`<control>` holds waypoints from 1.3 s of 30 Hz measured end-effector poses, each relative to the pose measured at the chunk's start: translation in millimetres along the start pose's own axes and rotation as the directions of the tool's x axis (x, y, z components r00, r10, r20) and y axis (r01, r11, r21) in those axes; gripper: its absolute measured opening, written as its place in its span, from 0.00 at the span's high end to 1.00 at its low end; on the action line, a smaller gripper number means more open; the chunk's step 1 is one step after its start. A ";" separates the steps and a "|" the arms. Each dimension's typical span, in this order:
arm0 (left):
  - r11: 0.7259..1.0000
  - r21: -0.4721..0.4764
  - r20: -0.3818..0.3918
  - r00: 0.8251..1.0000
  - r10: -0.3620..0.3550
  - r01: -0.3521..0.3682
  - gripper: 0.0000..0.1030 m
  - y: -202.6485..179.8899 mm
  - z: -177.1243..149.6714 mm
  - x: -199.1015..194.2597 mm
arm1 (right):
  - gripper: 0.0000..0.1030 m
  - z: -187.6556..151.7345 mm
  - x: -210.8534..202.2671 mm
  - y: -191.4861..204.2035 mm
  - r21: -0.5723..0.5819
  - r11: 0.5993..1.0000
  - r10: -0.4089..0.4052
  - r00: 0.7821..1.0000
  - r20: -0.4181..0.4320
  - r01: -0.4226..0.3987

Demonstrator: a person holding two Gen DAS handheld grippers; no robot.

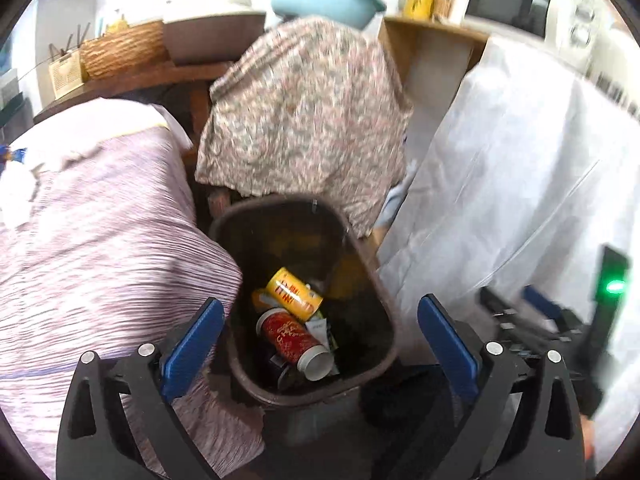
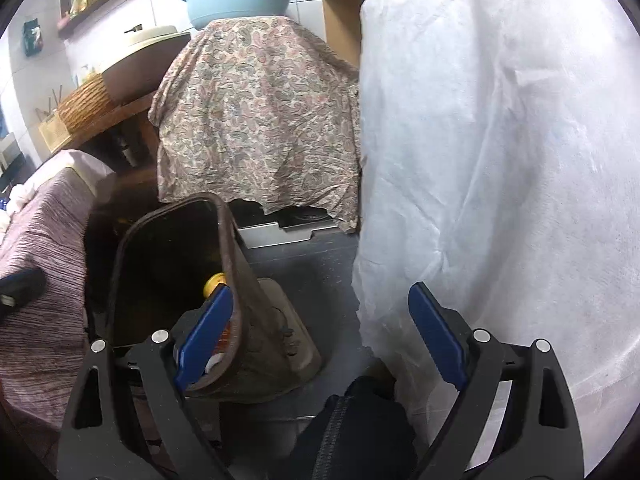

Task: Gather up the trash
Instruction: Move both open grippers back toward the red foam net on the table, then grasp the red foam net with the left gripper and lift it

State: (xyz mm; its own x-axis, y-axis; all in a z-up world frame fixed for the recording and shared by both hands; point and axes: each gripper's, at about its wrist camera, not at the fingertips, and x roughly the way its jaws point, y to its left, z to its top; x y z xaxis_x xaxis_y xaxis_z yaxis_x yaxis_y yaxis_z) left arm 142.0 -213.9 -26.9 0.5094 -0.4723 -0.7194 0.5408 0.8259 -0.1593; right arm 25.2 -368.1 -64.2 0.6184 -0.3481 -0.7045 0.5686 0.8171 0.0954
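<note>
My left gripper (image 1: 320, 332) above brown bin (image 1: 372, 280), jaws wide apart, empty; red can (image 1: 294, 340), yellow can (image 1: 294, 290) inside. Right gripper (image 2: 320, 336) jaws apart, empty. Lift clear of rim before seeking more trash.

Each gripper is built alike: the left gripper (image 1: 320, 344) and the right gripper (image 2: 320, 336) have two flat blue pads (image 1: 192, 348) fixed to black plastic arms with triangular cut-outs (image 1: 82, 408). Round silver screws (image 1: 146, 349) sit at the joints just behind the pads. Beside the left gripper's right-hand pad, a green light (image 1: 614, 287) glows on a dark housing.
</note>
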 end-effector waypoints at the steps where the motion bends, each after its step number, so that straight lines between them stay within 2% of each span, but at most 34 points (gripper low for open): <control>1: 1.000 -0.006 0.012 1.000 0.000 0.000 0.06 4.0 0.5 -10.3 | 0.14 0.7 -1.4 6.0 -0.010 1.000 0.012 1.000 0.001 -0.012; 4: 0.999 -0.033 0.042 0.999 0.012 -0.011 0.06 20.1 -2.1 -38.6 | 0.14 3.5 -4.9 29.6 -0.053 0.997 0.055 0.998 -0.001 -0.055; 8: 0.992 -0.114 0.072 0.996 0.055 -0.047 0.06 61.6 -8.9 -74.2 | 0.14 7.8 -8.9 67.8 -0.117 0.985 0.130 0.992 -0.009 -0.130; 14: 0.968 -0.192 0.090 0.980 0.180 -0.160 0.06 127.6 -17.1 -116.3 | 0.14 13.0 -22.0 136.7 -0.215 0.932 0.289 0.956 -0.039 -0.291; 20: 0.915 -0.251 0.084 0.934 0.347 -0.317 0.06 198.7 -24.5 -145.5 | 0.14 19.1 -35.5 205.0 -0.311 0.857 0.408 0.910 -0.079 -0.411; 25: 0.876 -0.298 0.082 0.905 0.418 -0.378 0.06 252.8 -22.6 -162.0 | 0.14 20.8 -43.2 251.4 -0.396 0.794 0.455 0.883 -0.115 -0.461; 30: 0.862 -0.311 0.126 0.882 0.454 -0.399 0.06 303.5 9.9 -170.5 | 0.14 23.6 -49.5 288.5 -0.463 0.744 0.477 0.868 -0.138 -0.483; 34: 0.874 -0.294 0.131 0.890 0.437 -0.386 0.06 332.6 44.8 -154.0 | 0.14 29.1 -50.1 312.8 -0.501 0.713 0.487 0.860 -0.149 -0.491; 39: 0.862 -0.300 0.119 0.880 0.460 -0.409 0.06 363.5 76.2 -121.7 | 0.14 35.9 -45.8 330.3 -0.531 0.696 0.479 0.864 -0.158 -0.483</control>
State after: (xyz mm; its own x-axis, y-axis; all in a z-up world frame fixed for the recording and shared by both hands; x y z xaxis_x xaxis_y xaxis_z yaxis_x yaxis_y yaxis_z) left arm 327.6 120.3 54.3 0.7767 -0.0727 -0.6257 0.0568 0.9974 -0.0454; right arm 204.2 -98.8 24.8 0.7204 0.1632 -0.6741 -0.1913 0.9810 0.0330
